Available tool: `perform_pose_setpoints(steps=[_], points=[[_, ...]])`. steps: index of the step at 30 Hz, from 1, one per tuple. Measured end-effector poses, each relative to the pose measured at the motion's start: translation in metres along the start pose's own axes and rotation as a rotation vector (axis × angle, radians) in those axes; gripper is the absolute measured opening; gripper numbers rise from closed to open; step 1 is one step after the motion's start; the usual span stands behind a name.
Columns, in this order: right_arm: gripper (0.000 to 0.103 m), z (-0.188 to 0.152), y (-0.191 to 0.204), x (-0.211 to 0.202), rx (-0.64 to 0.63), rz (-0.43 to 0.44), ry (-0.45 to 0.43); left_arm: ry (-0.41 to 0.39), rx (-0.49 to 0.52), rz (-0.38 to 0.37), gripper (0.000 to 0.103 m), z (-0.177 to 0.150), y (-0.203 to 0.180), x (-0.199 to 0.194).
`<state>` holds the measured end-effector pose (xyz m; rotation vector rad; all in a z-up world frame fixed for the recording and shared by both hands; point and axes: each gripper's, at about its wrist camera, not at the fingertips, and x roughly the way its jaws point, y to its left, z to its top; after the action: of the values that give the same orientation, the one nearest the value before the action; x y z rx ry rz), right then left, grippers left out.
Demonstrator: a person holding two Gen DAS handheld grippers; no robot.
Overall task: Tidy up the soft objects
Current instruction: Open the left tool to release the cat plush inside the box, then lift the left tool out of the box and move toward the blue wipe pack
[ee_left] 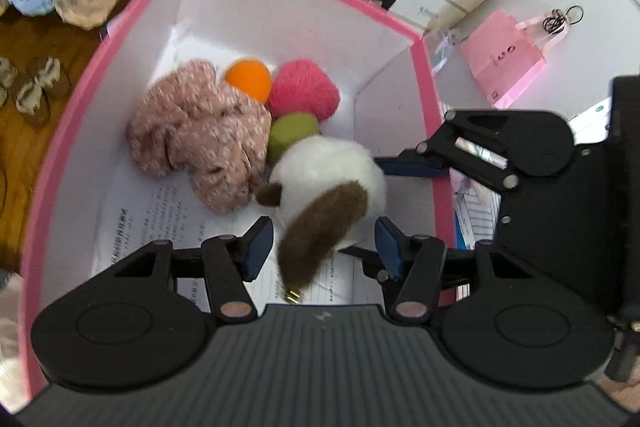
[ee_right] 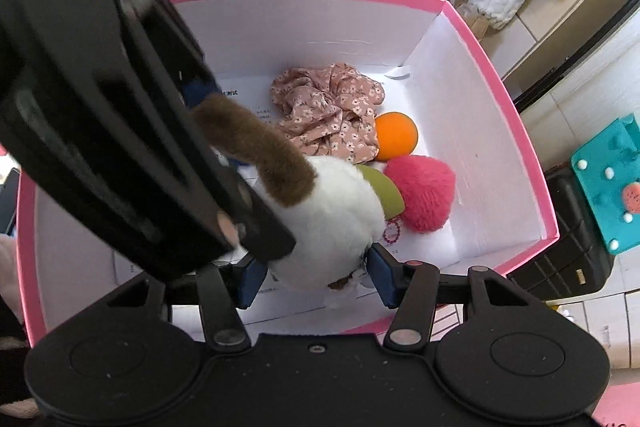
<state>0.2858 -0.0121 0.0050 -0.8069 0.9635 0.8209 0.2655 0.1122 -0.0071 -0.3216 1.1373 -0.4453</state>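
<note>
Inside pink box [ee_left: 424, 107]: plush toy [ee_left: 332, 171], white with brown tail, beside green ball [ee_left: 294, 131].
Left gripper [ee_left: 324, 247]: fingers spread around tail, contact unclear.
Right gripper [ee_right: 316, 277]: fingers flanking plush; grip unclear, left gripper hides part.

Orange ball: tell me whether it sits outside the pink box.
No, the orange ball lies inside the pink box, beside the floral cloth.
</note>
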Motion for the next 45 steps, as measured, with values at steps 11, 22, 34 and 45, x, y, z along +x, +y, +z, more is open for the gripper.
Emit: perform_pose_setpoints(steps=[11,22,34,45], points=[[0.061,-0.006,0.006,-0.013,-0.067,-0.083,-0.030,-0.054,0.033,0.020,0.043,0.001,-0.004,0.001],[0.061,-0.022,0.007,-0.033,-0.050,-0.034,-0.140,0.032,0.000,-0.059,0.030,-0.005,-0.005,0.021],[0.064,-0.044,0.010,-0.064,0.069,0.016,-0.268,0.008,0.021,0.037,0.043,-0.019,-0.013,0.004],[0.064,-0.067,0.004,-0.091,0.269,0.116,-0.376,-0.070,0.231,0.182,0.051,-0.046,-0.050,-0.058]])
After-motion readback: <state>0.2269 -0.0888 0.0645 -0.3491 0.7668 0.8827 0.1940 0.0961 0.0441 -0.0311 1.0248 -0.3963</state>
